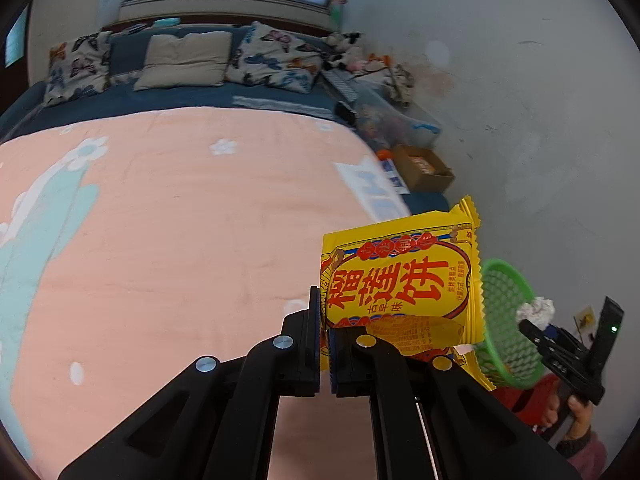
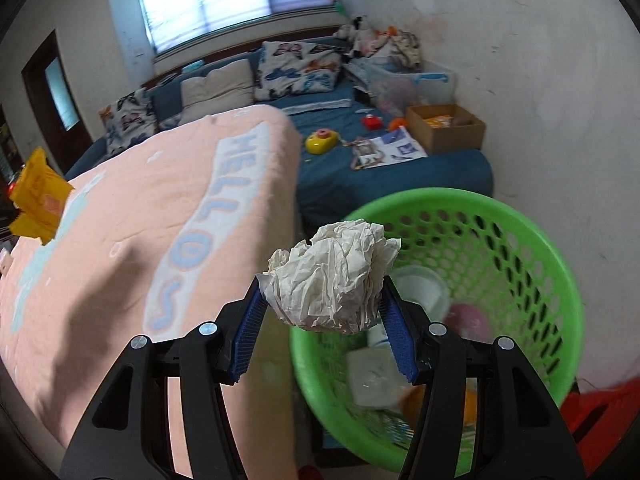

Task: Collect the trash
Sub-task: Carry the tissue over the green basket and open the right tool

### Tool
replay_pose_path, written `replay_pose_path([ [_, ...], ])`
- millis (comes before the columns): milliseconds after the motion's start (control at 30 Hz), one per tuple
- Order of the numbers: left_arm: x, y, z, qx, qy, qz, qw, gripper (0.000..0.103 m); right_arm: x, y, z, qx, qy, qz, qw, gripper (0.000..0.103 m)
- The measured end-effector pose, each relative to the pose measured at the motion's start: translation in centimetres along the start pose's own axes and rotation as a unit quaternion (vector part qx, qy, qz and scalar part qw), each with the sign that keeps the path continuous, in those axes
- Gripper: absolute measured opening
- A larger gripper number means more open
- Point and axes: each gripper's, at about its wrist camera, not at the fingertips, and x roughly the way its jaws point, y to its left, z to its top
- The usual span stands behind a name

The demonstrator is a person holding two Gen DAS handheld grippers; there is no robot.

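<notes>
In the left wrist view, the left hand-held gripper [image 1: 325, 344] is clamped on the lower left edge of a yellow snack packet [image 1: 400, 284]. The packet is glossy, printed with large red characters inside a red and blue oval border, and has a serrated seal along its top edge. It hangs above the edge of the bed's pink blanket [image 1: 168, 216]. Just right of the packet stands a green basket [image 1: 508, 320], seen side-on, and beyond it the right hand-held gripper [image 1: 532, 322] carries a white paper ball [image 1: 538, 310]. This view alone shows the person's fingers wrapped around that gripper's handle.

In the right wrist view, the right hand-held gripper [image 2: 324, 308] has its blue pads pressed against either side of the crumpled paper ball [image 2: 332, 276], which is off-white and deeply creased. The ball hangs over the near left rim of the green basket [image 2: 556, 264]. Only here is the basket's inside visible: perforated walls, with a white cup [image 2: 420, 288] and other blurred rubbish at the bottom. The snack packet [image 2: 38, 196] appears at the far left edge, over the pink blanket [image 2: 132, 220] with its "HELLO" lettering.
</notes>
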Motion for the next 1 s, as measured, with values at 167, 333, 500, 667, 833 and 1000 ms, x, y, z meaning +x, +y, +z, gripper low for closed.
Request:
replay_pose_path([
  [167, -0.1, -2.7, 0.0, 0.018, -0.002, -0.020, 0.9996, 0.003, -0.8, -2.0, -0.6, 0.012, 0.000, -0.011, 1.000, 0.057],
  [333, 0.2, -5.3, -0.1, 0.031, -0.002, -0.038, 0.9988, 0.003, -1.5, -3.2, -0.8, 0.013, -0.001, -0.023, 1.000, 0.057],
  [500, 0.7, -7.7, -0.3, 0.048, 0.002, -0.053, 0.9974, 0.003, -2.0, -4.8, -1.0, 0.021, 0.001, -0.032, 0.999, 0.057],
  [667, 1.1, -10.3, -0.5, 0.064, 0.007, -0.069, 0.9955, 0.003, -2.1, -6.1, -1.2, 0.023, 0.005, -0.043, 0.999, 0.059],
  [833, 1.6, -13.1, -0.8, 0.083, 0.012, -0.085, 0.9929, 0.003, -2.6, -7.0, -1.5, 0.026, 0.005, -0.052, 0.998, 0.059],
  [1000, 2.4, -16.3, -1.0, 0.102, 0.020, -0.099, 0.9896, 0.003, -2.7, -7.9, -1.9, 0.027, 0.007, -0.058, 0.998, 0.059],
])
